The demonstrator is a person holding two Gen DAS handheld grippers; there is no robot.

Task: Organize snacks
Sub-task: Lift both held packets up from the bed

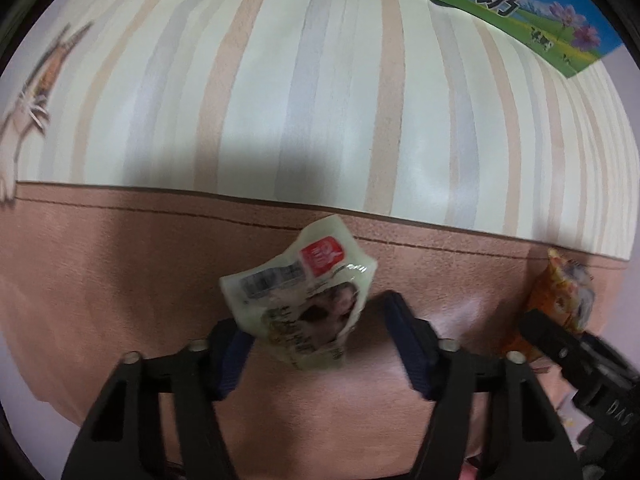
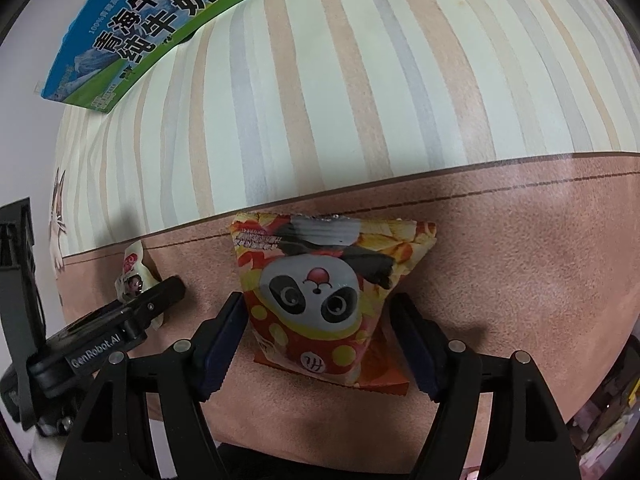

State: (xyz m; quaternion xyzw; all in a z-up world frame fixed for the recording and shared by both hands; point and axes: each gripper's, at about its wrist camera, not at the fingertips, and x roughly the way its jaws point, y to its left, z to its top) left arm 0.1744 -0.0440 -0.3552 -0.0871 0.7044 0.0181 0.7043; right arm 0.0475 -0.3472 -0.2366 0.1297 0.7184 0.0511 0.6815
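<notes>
Right now I have both grippers hanging over the tablecloth (image 2: pixel 520 264), each lined up on its own snack, so I judge this to be the pick-up step, with nothing yet lifted. My left gripper (image 1: pixel 316 344) points straight down over the small pale packet (image 1: pixel 304 300), the one with the red logo and a barcode; the packet lies on the brown band of the cloth, crumpled, with its near end down between the two blue pads. The left pad seems to touch the packet's edge while the right pad stands clear of it, though the blur in this view makes me unsure, so I call these jaws apart, not gripping. My right gripper (image 2: pixel 320 340) straddles the panda snack bag (image 2: pixel 320 288), a red and yellow pouch whose narrow near end sits between the pads; I see cloth on both sides of the bag, so those jaws are apart too. From the right wrist view the pale packet is to the left of the panda bag, near but not touching. At the far edge of the striped part of the cloth lies a blue and green milk carton (image 2: pixel 140 32), well apart from both snacks. For the next move I think each gripper needs to close squarely on its bag, the left one with care, since a crumpled film pouch may slip or fold sideways. Where the snacks are to go I cannot tell from these views.
</notes>
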